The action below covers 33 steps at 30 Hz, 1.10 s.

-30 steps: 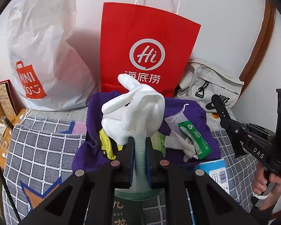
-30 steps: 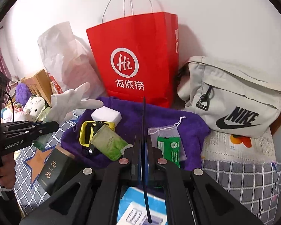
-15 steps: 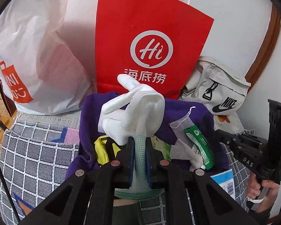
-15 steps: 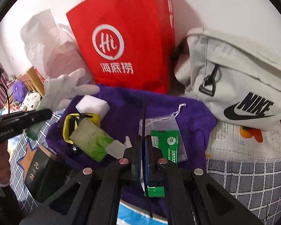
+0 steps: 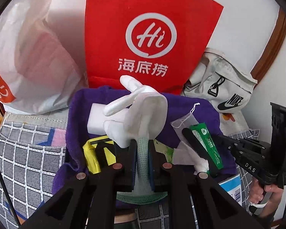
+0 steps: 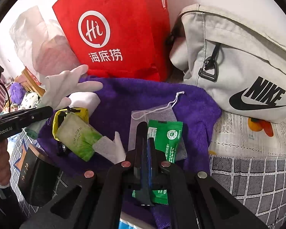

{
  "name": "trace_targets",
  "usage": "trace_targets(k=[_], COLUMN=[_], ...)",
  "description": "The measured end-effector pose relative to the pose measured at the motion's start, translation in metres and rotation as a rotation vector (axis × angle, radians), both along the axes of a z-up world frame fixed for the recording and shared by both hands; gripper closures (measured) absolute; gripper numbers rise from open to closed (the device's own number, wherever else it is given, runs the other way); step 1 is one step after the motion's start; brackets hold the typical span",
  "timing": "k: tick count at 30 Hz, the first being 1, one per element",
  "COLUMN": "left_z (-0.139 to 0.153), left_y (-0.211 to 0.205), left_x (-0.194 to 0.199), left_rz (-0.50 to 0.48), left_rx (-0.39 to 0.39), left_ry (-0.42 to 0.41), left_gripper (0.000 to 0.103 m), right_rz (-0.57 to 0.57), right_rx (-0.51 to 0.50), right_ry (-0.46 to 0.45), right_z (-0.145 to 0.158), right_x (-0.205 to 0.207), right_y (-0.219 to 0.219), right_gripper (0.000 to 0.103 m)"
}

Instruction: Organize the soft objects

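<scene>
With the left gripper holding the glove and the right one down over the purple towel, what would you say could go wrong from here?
The left gripper pinches the white glove only by its green cuff, so the floppy glove might slip out or snag.

The right gripper is shut and pressing on the green sachet and mesh pouch; it may drag them across the purple towel instead of picking anything up.

Both grippers work close together over the towel, so they could collide.

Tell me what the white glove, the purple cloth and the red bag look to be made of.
White glove: thin knit fabric with a green ribbed cuff, matte, limp fingers. Purple cloth: plush terry or microfibre, going by its fuzzy nap. Red bag: probably stiff paper with a printed logo and crisp creases, though coated nonwoven is possible.
</scene>
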State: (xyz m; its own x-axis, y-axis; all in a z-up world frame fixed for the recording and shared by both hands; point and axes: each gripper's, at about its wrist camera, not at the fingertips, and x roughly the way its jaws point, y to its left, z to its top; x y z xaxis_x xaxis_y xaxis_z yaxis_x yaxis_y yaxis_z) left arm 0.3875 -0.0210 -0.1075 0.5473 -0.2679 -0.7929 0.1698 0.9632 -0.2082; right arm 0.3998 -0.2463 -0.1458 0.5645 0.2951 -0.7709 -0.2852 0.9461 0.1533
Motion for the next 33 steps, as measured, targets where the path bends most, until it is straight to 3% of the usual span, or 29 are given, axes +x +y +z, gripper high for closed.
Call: trace_targets(k=[5,14,17,22,24,27,31,33], left_z=[-0.012,-0.015,-0.016,-0.014,-0.011,-0.004,0.003,0.008], left_y=[0.0,0.0,-0.003,-0.002,-0.001,0.0,0.006,0.008], left_x=[0.006,0.009,0.009,0.007,0.005,-0.001,-0.008,-0.014], left_rz=[-0.008,-0.009,-0.022,-0.016,-0.014,-0.006,0.011,0.016], left_rx=[-0.003,-0.002,-0.009,-0.025,-0.017,-0.003,-0.014,-0.018], left_ry=[0.043,0.044,0.052,0.067,0.063,0.047,0.047,0.039], left_gripper=[0.092,0.091,0.083,0.054,0.043,0.041,0.04,0.04], right_rz=[0.002,0.008,0.009,0.008,0.007,0.01,0.017,0.014], right_rx=[0.006,-0.001,-0.002,0.0,-0.002,-0.013,-0.013,-0.011], right_ry=[0.001,-0.004,-0.001,-0.018,-0.033,-0.059,-0.091,-0.108], right_z=[0.001,0.005,0.004,0.01,0.014,0.021,0.034,0.041], right_x=[-0.001,-0.004,-0.004,-0.008,-0.01,-0.015,-0.024,-0.029], right_y=[0.0,0.004,0.004,0.006,0.006,0.009,0.013,0.014], right_gripper=[0.099,0.098,0.088,0.074,0.062,0.054,0.053,0.046])
